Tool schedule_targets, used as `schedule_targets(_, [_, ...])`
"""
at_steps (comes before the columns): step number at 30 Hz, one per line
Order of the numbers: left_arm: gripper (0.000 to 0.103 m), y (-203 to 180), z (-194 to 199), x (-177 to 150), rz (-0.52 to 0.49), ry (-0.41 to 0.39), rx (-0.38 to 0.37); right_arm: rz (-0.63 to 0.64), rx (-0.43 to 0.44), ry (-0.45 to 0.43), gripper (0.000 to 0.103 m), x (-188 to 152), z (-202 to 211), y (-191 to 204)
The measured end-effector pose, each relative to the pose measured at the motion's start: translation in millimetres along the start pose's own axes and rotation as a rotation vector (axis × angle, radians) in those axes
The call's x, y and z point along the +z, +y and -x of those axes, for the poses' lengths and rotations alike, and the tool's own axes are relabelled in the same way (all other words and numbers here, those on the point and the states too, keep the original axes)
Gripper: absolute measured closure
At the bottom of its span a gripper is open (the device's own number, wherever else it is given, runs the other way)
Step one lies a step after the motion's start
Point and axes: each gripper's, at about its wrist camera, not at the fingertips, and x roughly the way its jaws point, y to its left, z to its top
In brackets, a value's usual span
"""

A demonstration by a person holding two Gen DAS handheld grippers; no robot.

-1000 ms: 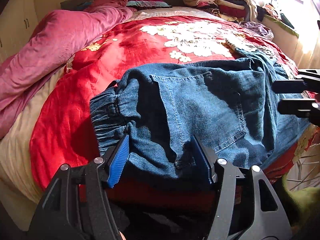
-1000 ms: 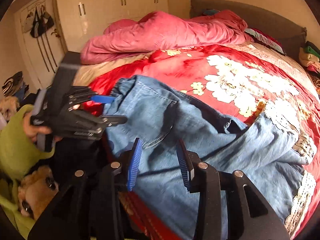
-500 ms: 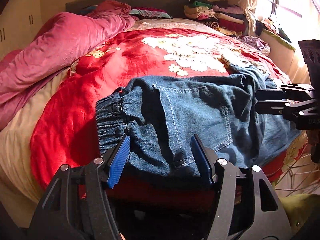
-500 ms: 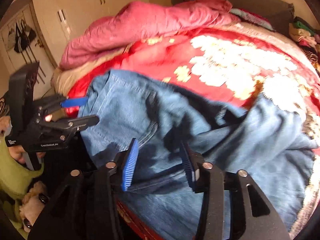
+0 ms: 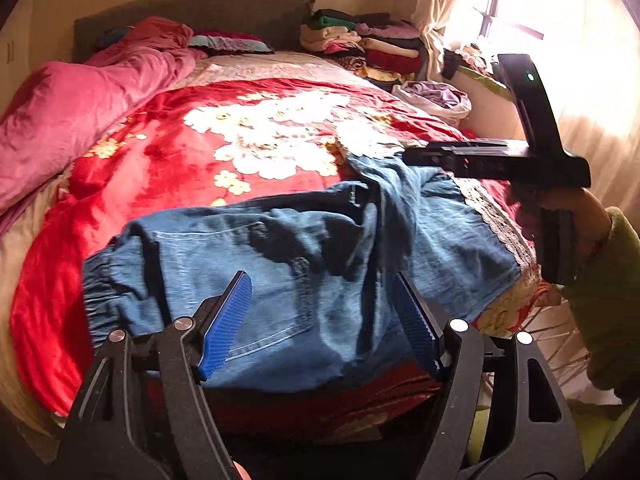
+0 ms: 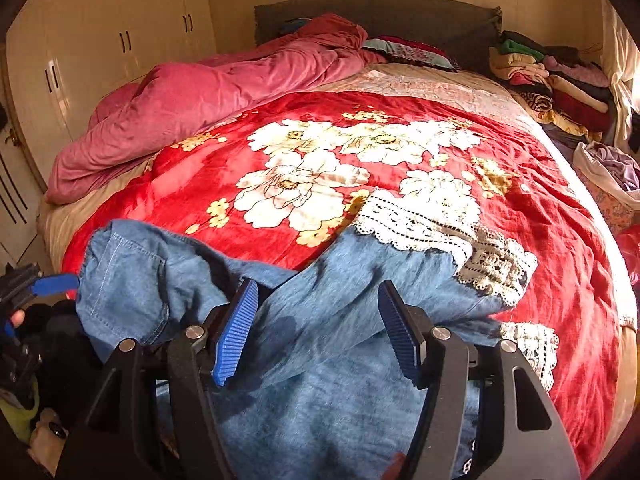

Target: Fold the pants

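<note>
The pants [image 5: 280,276] — blue denim, lace-trimmed at the hems — lie rumpled across the near edge of the bed [image 6: 580,240], on the red flowered blanket [image 5: 168,152]; the elastic waistband bunches at the left end of the pants in the left wrist view, with a back pocket facing up beside it; the legs run off to the right, one draped over the other, and the lace [image 6: 424,224] rests on the blanket's white flowers.

The left gripper [image 5: 324,320] hangs over the pocket end of the pants, its blue pads wide apart and holding nothing; denim shows between them, but whether the pads touch it cannot be told. The right gripper [image 6: 316,332] is likewise spread wide and empty, over the leg part of the pants, near the lace; in the left wrist view it shows from the side, above the far end of the pants, and there its opening cannot be judged.

Beyond the pants, toward the headboard, a pink quilt [image 6: 192,108] is heaped along the left of the bed — and a stack of folded clothes [image 5: 360,44] sits at the far right corner; a wardrobe [image 6: 100,52] stands past the quilt.
</note>
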Motion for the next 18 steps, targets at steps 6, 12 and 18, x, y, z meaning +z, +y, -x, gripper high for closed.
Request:
schedule_targets(6, [0.064, -17, -51, 4, 0.03, 0.118, -0.11, 0.011, -0.013, 0.042, 0.04, 34, -37, -13])
schedule_targets(12, [0.065, -24, -90, 4, 0.065, 0.211, -0.174, 0.01, -0.067, 0.137, 0.035, 58, -93, -21])
schedule_targets(18, [0.072, -37, -95, -1, -0.004, 0.198, -0.128, -0.022, -0.167, 0.197, 0.025, 62, -148, -39])
